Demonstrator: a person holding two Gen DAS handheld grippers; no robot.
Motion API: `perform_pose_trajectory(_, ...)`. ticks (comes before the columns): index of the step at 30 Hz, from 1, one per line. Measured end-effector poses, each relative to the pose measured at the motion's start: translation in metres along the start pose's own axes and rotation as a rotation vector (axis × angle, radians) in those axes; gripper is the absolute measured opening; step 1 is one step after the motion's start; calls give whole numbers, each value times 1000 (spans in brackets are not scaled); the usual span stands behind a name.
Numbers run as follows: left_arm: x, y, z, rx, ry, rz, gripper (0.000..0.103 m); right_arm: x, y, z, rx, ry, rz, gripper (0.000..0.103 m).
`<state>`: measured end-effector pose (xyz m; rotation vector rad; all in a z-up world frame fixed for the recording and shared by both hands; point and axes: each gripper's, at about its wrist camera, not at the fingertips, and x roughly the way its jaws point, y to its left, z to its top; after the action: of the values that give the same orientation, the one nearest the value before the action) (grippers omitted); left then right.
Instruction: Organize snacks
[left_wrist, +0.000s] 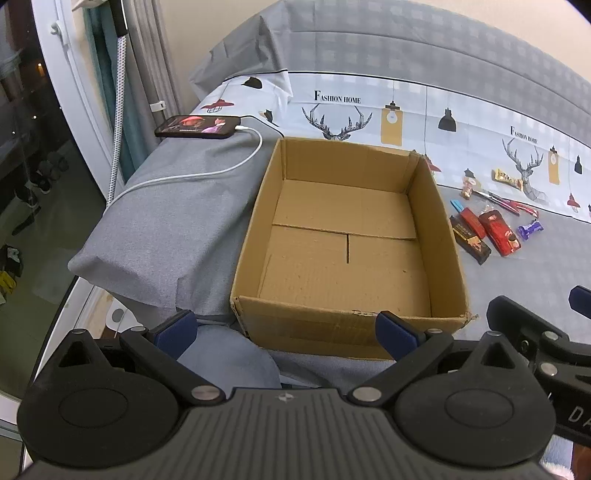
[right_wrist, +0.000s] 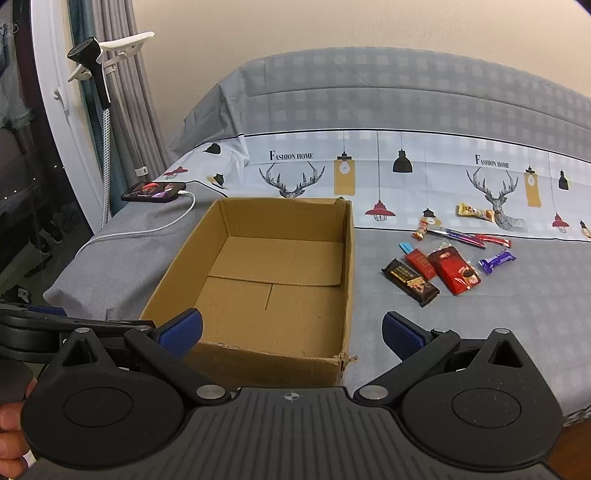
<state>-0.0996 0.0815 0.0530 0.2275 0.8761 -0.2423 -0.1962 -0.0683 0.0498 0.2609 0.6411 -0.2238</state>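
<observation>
Cardboard box (left_wrist: 347, 243) sits empty on the bed (right_wrist: 498, 306), snacks (right_wrist: 450, 258) scattered just to its right. Phone (left_wrist: 197, 126) charging on grey pillow (left_wrist: 166, 229) left of box. Left hand-held gripper (left_wrist: 286, 330) spread, empty; right hand-held gripper (right_wrist: 291, 332) likewise. Only right view shows a fingertip (right_wrist: 11, 421) at the edge.

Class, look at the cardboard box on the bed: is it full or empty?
Empty. The cardboard box shows only its bare bottom flaps in both views; the snacks all lie on the bedsheet beside it.
</observation>
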Motion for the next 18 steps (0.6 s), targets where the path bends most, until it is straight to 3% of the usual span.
perform_pose_trajectory(18,3,-2,-1,13,10,7,103,4,-2,-6,-2,0,4,103)
